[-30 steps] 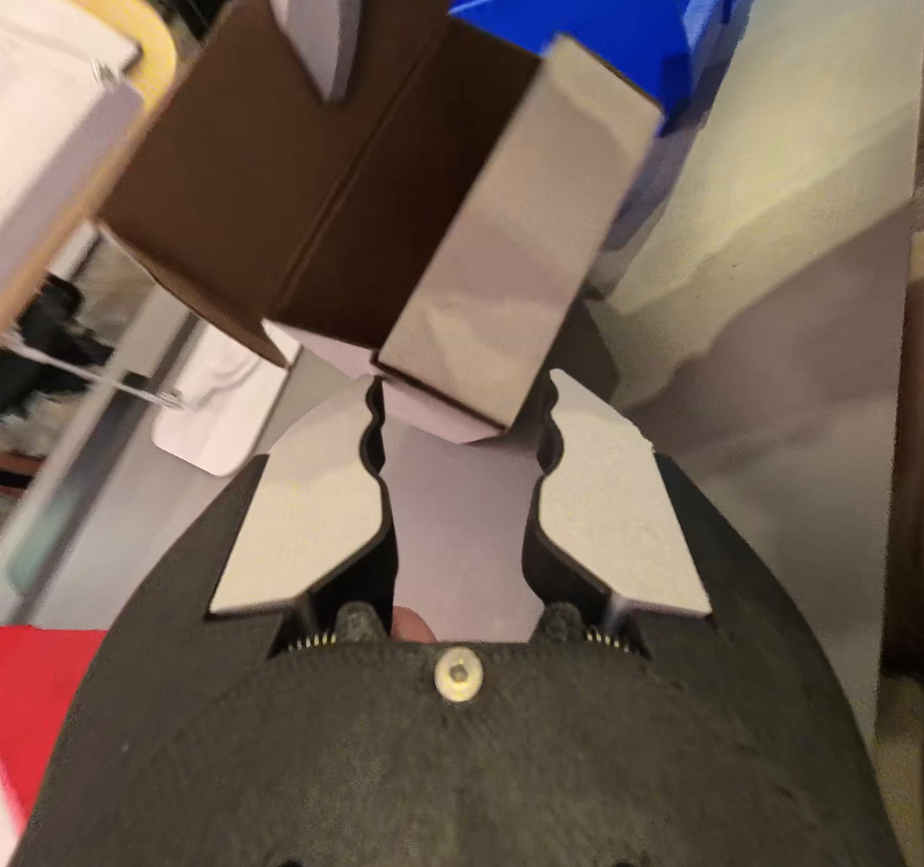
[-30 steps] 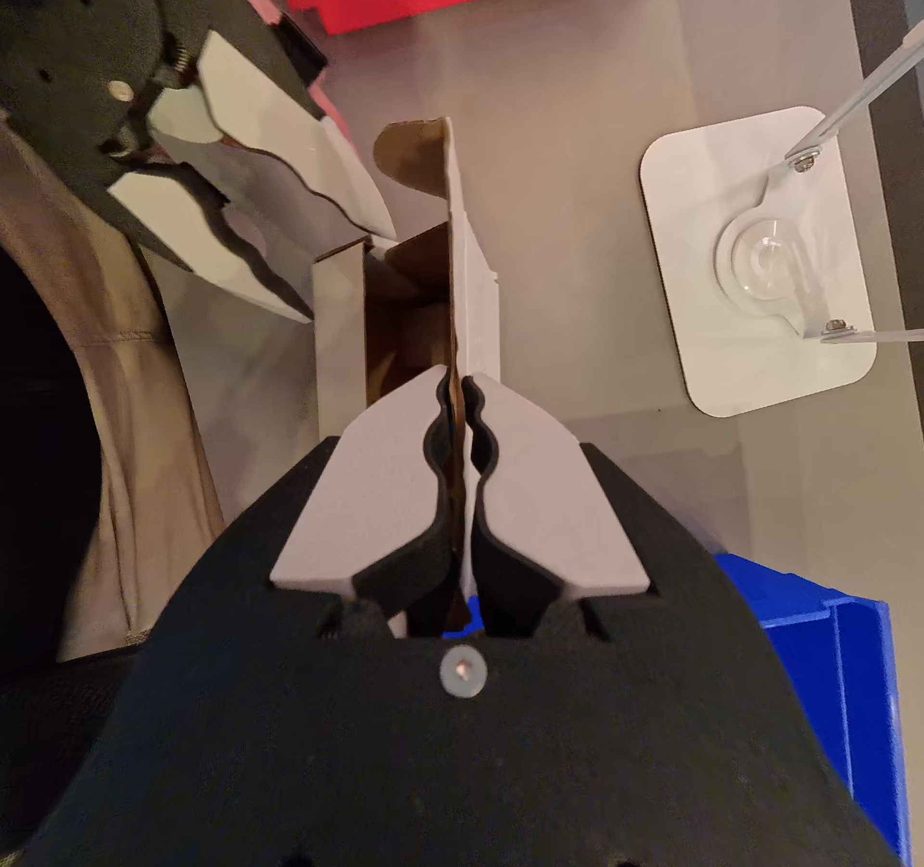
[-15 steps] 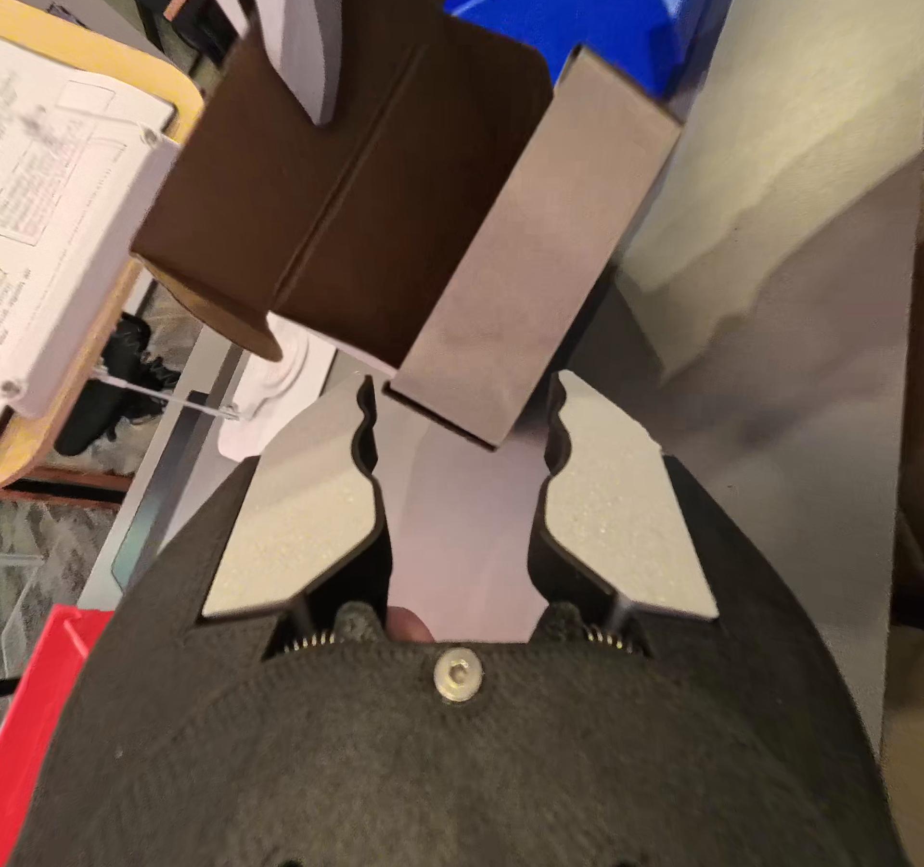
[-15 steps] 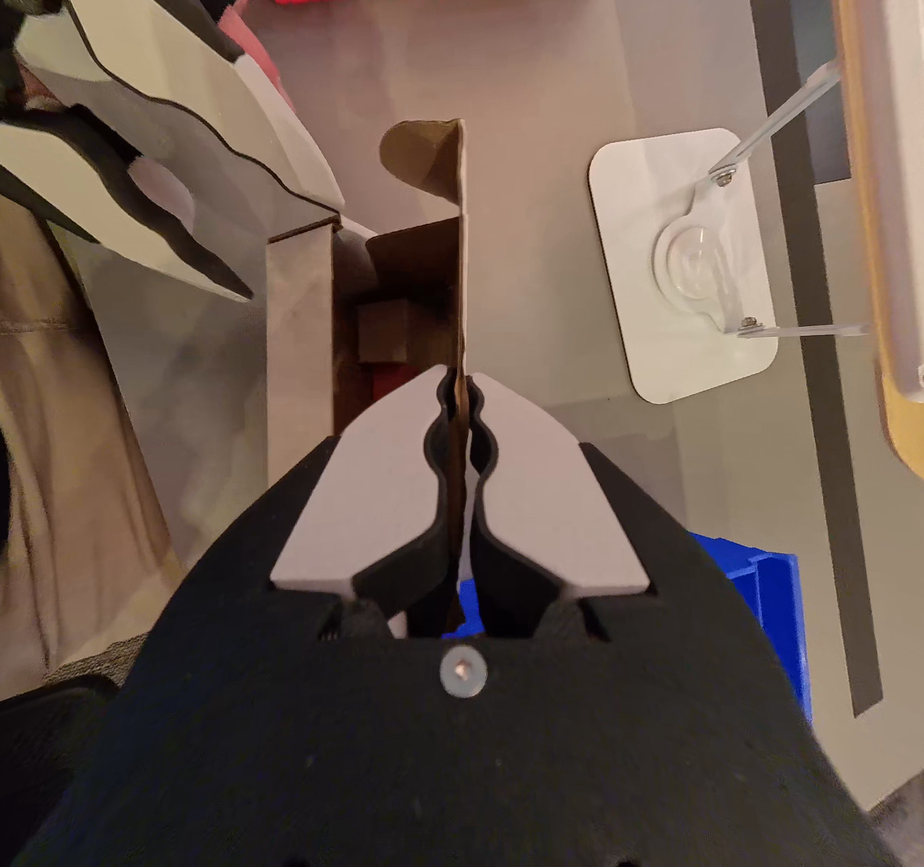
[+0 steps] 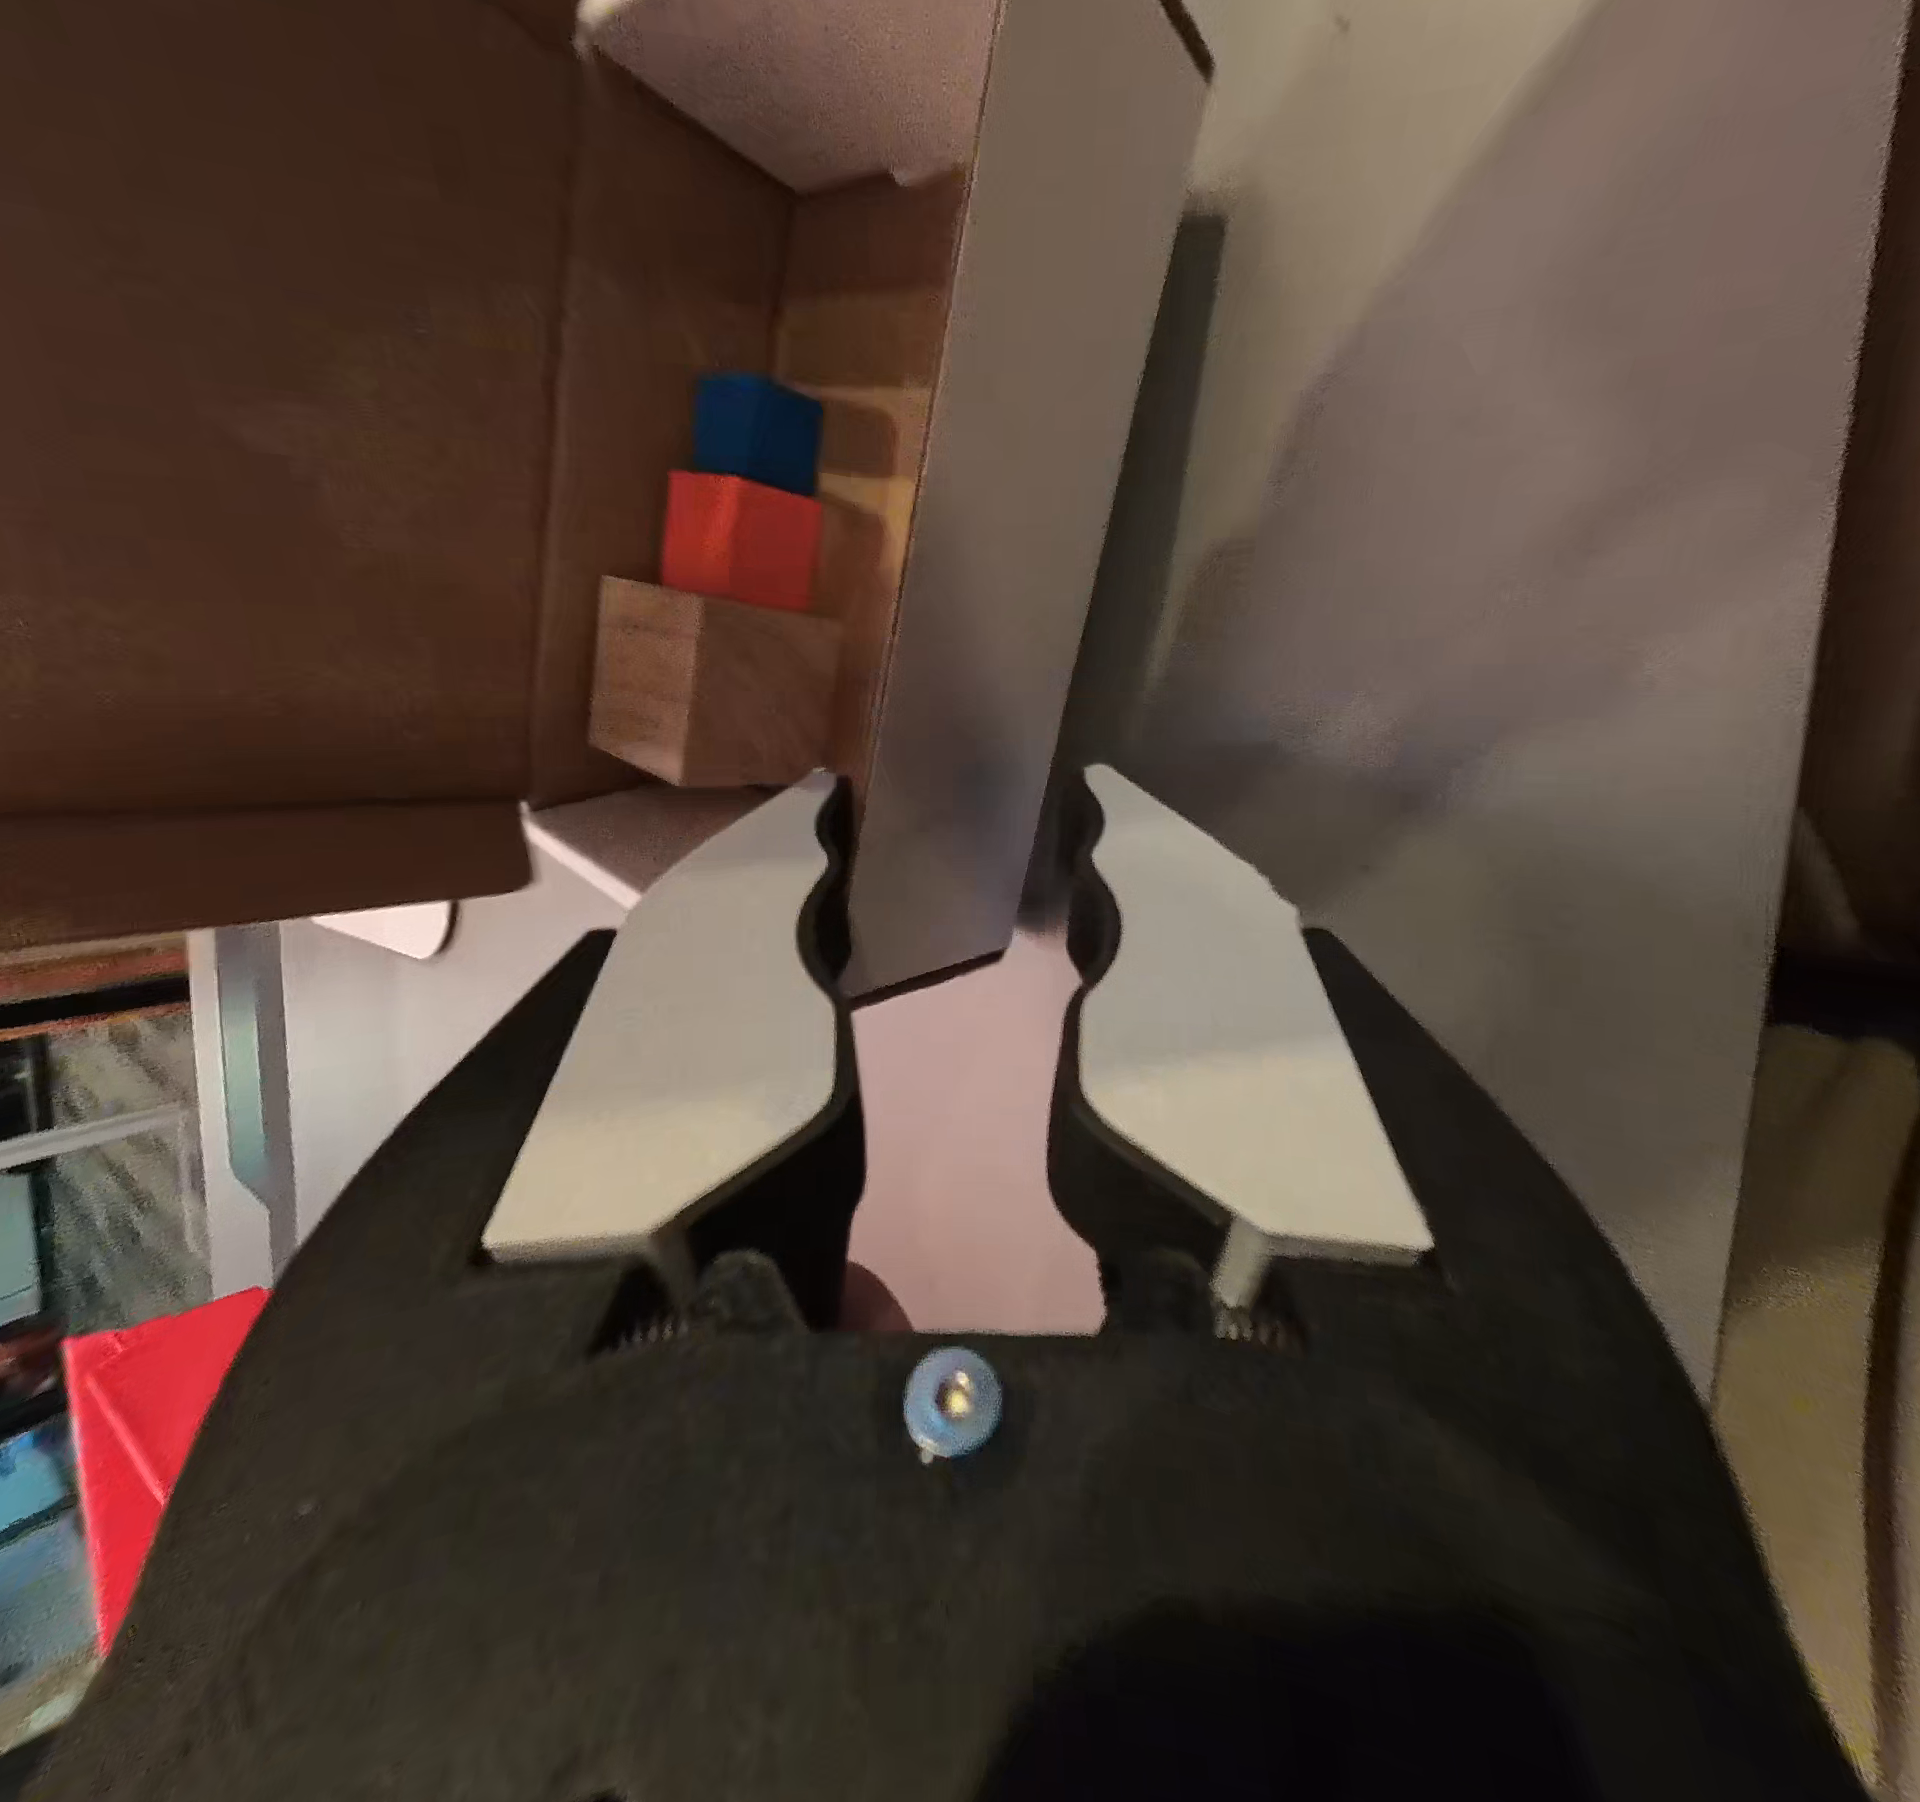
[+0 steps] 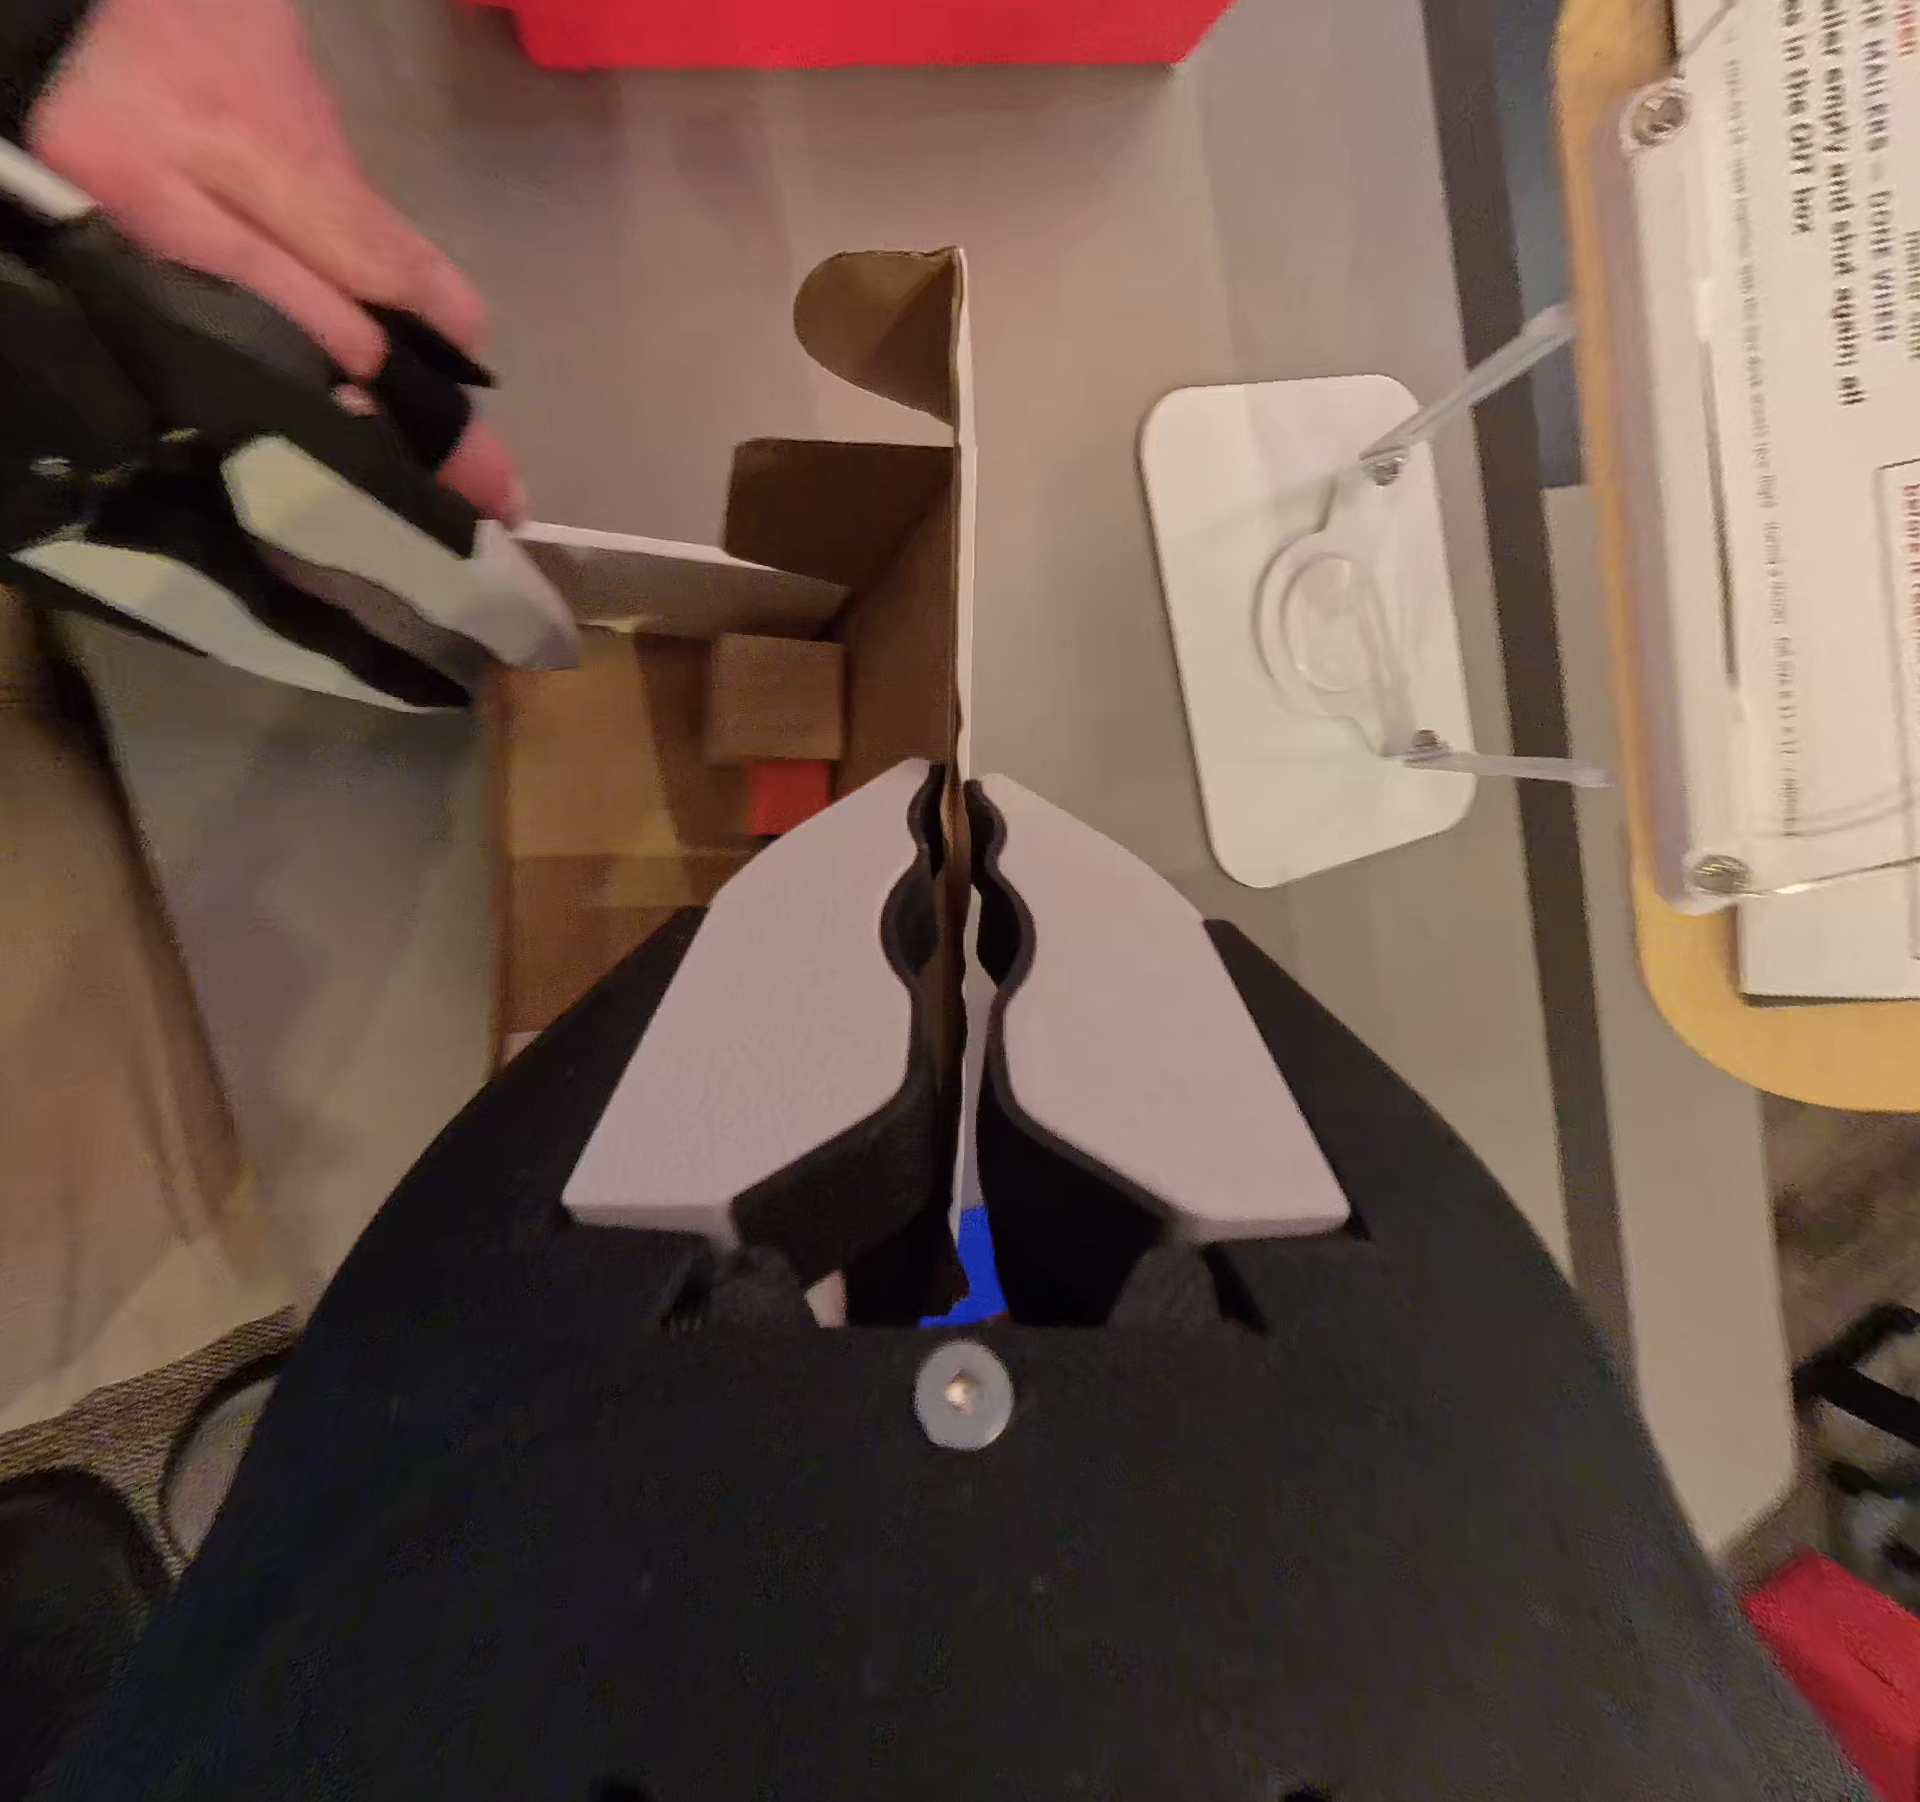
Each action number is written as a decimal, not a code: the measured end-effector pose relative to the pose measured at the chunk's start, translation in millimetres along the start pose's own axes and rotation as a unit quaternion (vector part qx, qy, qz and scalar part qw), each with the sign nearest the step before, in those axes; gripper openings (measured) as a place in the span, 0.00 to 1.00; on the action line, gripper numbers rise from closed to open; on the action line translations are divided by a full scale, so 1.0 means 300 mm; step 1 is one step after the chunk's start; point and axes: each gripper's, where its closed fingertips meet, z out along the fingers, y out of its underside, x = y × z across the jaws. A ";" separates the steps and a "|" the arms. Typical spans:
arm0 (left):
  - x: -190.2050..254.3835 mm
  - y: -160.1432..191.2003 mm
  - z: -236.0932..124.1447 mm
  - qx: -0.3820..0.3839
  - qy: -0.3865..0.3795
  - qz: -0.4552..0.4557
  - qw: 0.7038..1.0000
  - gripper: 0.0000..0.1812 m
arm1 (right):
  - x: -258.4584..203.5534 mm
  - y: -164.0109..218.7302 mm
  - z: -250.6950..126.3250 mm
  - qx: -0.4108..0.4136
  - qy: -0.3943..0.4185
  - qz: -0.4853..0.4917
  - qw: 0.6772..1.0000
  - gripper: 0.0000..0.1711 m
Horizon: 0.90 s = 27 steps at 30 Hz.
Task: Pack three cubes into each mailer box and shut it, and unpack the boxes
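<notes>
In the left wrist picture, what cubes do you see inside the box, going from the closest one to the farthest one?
wooden cube → red cube → blue cube, all in a row inside the open mailer box.

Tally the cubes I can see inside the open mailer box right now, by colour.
Blue cube: 1
Red cube: 1
Plain wooden cube: 1
Total: 3 cubes, all lying in the mailer box, whose side panel the right gripper pinches.
</notes>
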 end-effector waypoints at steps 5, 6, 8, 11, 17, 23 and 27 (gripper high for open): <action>0.012 0.042 0.028 -0.055 -0.003 -0.001 0.998 0.20 | 0.146 0.049 0.119 -0.091 0.072 -0.038 0.992 0.01; 0.015 0.038 0.028 -0.056 0.001 -0.009 0.998 0.19 | 0.166 0.062 0.154 -0.107 0.080 -0.046 0.990 0.01; 0.009 0.040 0.030 -0.070 -0.009 -0.004 0.998 0.17 | 0.192 0.091 0.224 -0.142 0.082 -0.054 0.985 0.02; 0.010 0.035 0.032 -0.072 -0.002 -0.011 0.997 0.15 | 0.205 0.141 0.335 -0.188 0.057 -0.051 0.979 0.01; 0.012 0.031 0.033 -0.072 -0.001 -0.015 0.997 0.15 | 0.157 0.227 0.514 -0.244 -0.036 -0.007 0.969 0.04; 0.013 0.027 0.034 -0.071 0.002 -0.026 0.997 0.14 | 0.152 0.236 0.549 -0.255 -0.052 0.005 0.965 0.07; 0.010 0.027 0.038 -0.079 0.006 -0.040 0.996 0.14 | 0.170 0.138 0.472 -0.186 -0.031 0.023 0.982 0.21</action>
